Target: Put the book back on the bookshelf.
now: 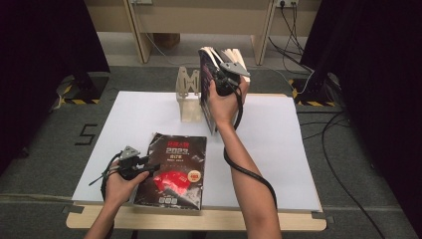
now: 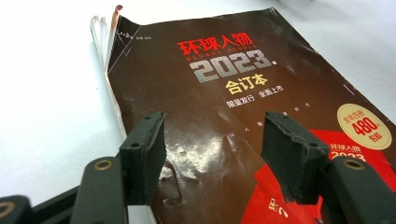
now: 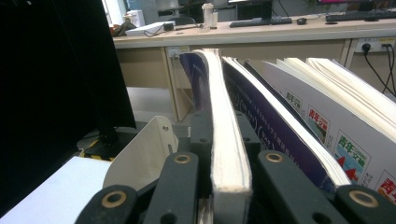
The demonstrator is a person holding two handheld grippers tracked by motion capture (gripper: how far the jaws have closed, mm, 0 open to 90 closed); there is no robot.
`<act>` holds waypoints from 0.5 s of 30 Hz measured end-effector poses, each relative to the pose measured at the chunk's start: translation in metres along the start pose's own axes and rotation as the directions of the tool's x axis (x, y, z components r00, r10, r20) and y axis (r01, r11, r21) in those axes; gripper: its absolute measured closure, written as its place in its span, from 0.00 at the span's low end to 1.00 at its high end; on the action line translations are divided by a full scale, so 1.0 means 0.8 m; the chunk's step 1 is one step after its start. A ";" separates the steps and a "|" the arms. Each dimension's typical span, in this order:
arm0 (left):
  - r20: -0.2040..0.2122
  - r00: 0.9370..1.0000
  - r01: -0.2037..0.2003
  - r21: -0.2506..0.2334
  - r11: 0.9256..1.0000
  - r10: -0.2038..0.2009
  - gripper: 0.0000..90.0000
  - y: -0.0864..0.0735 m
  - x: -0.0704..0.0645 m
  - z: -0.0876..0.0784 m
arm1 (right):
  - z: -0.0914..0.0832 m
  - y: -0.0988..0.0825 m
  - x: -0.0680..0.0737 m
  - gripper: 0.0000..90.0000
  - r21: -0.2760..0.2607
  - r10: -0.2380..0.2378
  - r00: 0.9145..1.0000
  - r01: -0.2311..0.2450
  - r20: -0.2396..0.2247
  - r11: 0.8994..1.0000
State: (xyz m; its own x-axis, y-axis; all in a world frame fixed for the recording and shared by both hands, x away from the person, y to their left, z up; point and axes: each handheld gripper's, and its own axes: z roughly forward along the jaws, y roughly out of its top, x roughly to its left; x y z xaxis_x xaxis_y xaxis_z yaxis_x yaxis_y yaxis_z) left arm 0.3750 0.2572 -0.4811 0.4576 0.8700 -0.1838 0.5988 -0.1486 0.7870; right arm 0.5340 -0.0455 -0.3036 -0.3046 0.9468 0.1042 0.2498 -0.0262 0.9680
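**Upright book held at the rack, second book flat near the other hand**

The right gripper (image 1: pixel 225 79), in the upper middle of the high view, has its jaws closed on a book (image 1: pixel 208 74) standing on edge. In the right gripper view the two black jaws press either side of the white page block (image 3: pixel 227 140), which rises straight up the centre of the frame. The book's long axis runs upward and away from the gripper. Other books (image 3: pixel 327 121) lean immediately to the right of it in that view, one of them fanning open at the top.

A pale book rack (image 1: pixel 188 97) stands just to the left of the held book in the high view, at the far edge of the white table (image 1: pixel 278 149). The held book sits right beside the rack, so the likely next move is a short one sideways or downward; whether its lower edge already rests on the table cannot be told.

The left gripper (image 1: pixel 142 167), at lower left of the high view, has its jaws open and holds nothing. A dark magazine (image 2: pixel 224 116) lies flat directly ahead of it, its long axis running away from the person. The jaws hover over the magazine's near left corner, and the left hand is much the nearer to it.
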 end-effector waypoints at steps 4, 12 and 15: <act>0.000 1.000 -0.001 0.000 1.000 0.001 0.43 0.000 0.000 0.000 | 0.005 -0.002 0.000 0.92 -0.003 0.008 1.000 -0.008 0.000 1.000; -0.002 1.000 0.001 0.000 1.000 -0.001 0.43 0.000 0.001 0.000 | 0.014 -0.014 0.002 0.92 0.015 0.002 1.000 -0.002 0.003 1.000; -0.003 1.000 0.000 -0.003 1.000 0.000 0.43 0.000 0.001 0.000 | 0.014 -0.018 0.002 0.92 0.009 -0.016 1.000 0.016 0.012 1.000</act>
State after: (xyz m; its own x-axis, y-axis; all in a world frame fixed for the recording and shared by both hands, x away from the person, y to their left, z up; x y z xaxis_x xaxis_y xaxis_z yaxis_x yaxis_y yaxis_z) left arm 0.3752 0.2578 -0.4816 0.4557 0.8712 -0.1826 0.5969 -0.1470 0.7887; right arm 0.5401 -0.0397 -0.3195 -0.2977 0.9507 0.0863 0.2537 -0.0084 0.9673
